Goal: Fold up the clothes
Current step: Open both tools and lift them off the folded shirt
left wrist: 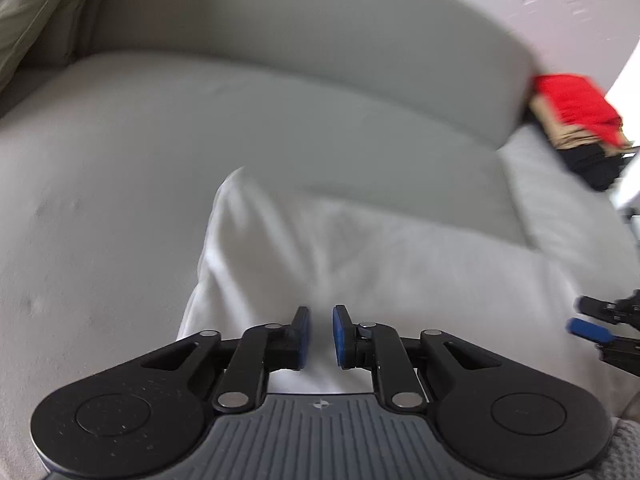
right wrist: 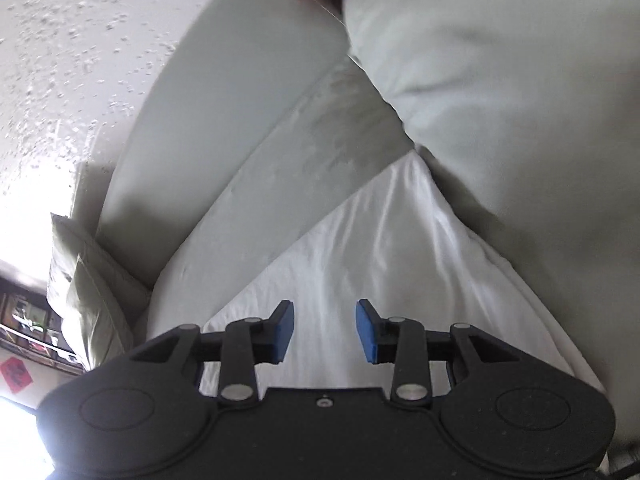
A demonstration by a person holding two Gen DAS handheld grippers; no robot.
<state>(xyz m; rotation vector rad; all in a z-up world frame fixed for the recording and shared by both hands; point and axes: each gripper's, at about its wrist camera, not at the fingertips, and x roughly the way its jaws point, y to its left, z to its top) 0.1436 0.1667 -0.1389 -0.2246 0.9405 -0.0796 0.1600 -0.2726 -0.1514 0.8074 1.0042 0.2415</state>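
A white garment lies spread on a light grey sofa seat. It also shows in the right wrist view, wrinkled, with a corner pointing to the sofa back. My left gripper hovers over its near part, jaws a little apart and empty. My right gripper is open and empty above the cloth. The right gripper also shows at the right edge of the left wrist view.
The sofa back cushion runs behind the seat. A grey pillow lies beside the garment. A stack of folded clothes, red on top, sits at the far right. An olive pillow is at the sofa's other end.
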